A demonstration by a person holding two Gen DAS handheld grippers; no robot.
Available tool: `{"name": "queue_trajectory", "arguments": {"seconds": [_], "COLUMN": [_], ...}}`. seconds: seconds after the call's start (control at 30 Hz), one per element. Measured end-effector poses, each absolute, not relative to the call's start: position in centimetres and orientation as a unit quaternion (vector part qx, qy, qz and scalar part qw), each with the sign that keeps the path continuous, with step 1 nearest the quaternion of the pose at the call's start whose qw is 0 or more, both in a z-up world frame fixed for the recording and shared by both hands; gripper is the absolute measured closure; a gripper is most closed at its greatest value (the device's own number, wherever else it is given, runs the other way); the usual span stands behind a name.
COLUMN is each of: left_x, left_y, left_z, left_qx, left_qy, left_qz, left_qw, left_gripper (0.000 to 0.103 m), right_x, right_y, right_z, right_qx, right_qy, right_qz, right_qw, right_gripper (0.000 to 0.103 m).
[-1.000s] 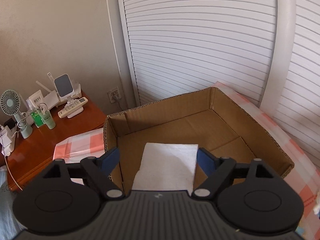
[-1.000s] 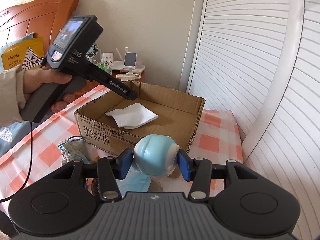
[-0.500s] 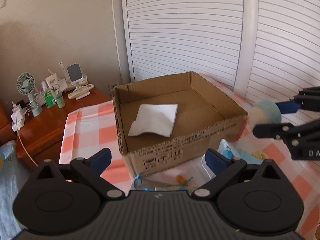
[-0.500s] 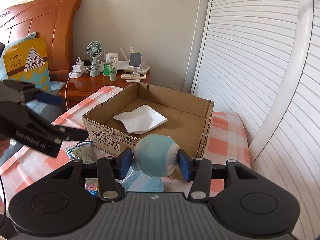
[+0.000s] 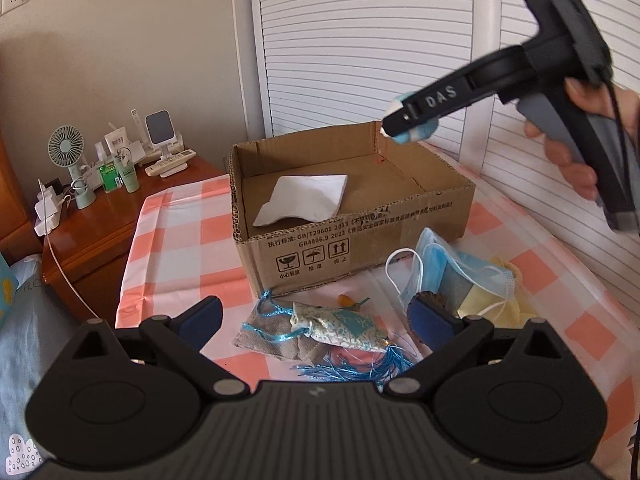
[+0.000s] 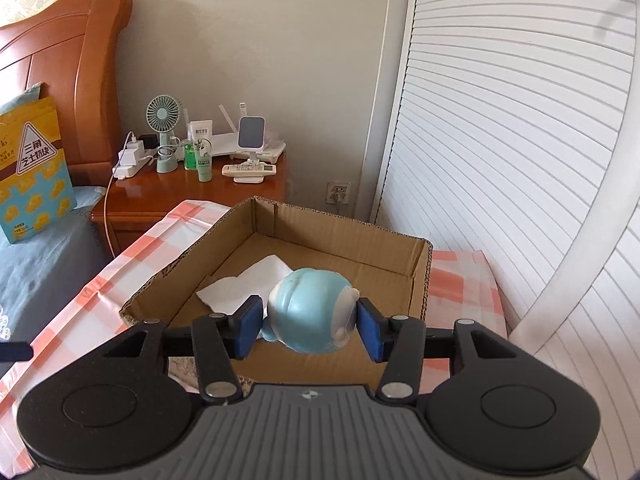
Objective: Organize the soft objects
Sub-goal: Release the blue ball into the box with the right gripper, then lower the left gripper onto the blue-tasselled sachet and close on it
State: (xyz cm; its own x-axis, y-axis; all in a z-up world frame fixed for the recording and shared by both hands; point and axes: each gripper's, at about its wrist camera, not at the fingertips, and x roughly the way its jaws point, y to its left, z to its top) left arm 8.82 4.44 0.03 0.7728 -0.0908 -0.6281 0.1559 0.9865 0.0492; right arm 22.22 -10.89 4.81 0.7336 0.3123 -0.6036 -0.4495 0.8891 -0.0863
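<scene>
An open cardboard box (image 5: 360, 240) stands on the checked tablecloth, with a white cloth (image 5: 304, 200) lying inside it; the box (image 6: 420, 276) and cloth (image 6: 244, 284) also show in the right wrist view. My right gripper (image 6: 310, 326) is shut on a light blue soft toy (image 6: 312, 312) and holds it above the box's near edge; it shows in the left wrist view (image 5: 408, 130) over the box's far right corner. My left gripper (image 5: 316, 320) is open and empty above a patterned pouch with blue tassels (image 5: 340, 328). Blue face masks (image 5: 452, 272) lie to its right.
A wooden nightstand (image 6: 192, 192) at the left holds a small fan (image 6: 162, 112), bottles, a remote and a charger. A white slatted door (image 5: 360, 40) stands behind the box. A yellow soft item (image 5: 504, 300) lies under the masks.
My left gripper has pulled back from the box and now hangs over the pouch. My right gripper has carried the blue toy forward over the box.
</scene>
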Motion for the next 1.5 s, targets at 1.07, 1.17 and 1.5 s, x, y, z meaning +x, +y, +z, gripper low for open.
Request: {"name": "queue_trajectory", "arguments": {"seconds": [1.07,1.17,1.5], "left_x": [7.2,7.2,7.0], "left_y": [5.6,5.7,5.4], "left_z": [-1.6,-2.1,-3.5], "left_qx": [0.027,0.019,0.029], "left_qy": [0.357,0.365,0.379], "left_qz": [-0.060,-0.061,-0.055], "left_qw": [0.932,0.929,0.923], "left_gripper": [0.003,0.003,0.003], "right_x": [11.9,10.8,8.6], "right_y": [-16.1,-16.6,-16.7], "right_z": [-2.2,-3.2,-4.3], "right_qx": [-0.090,-0.088,-0.088], "right_qy": [0.361,0.374,0.379], "right_qz": [0.162,0.161,0.199], "right_qw": [0.914,0.909,0.899], "right_gripper": [0.000,0.000,0.000]}}
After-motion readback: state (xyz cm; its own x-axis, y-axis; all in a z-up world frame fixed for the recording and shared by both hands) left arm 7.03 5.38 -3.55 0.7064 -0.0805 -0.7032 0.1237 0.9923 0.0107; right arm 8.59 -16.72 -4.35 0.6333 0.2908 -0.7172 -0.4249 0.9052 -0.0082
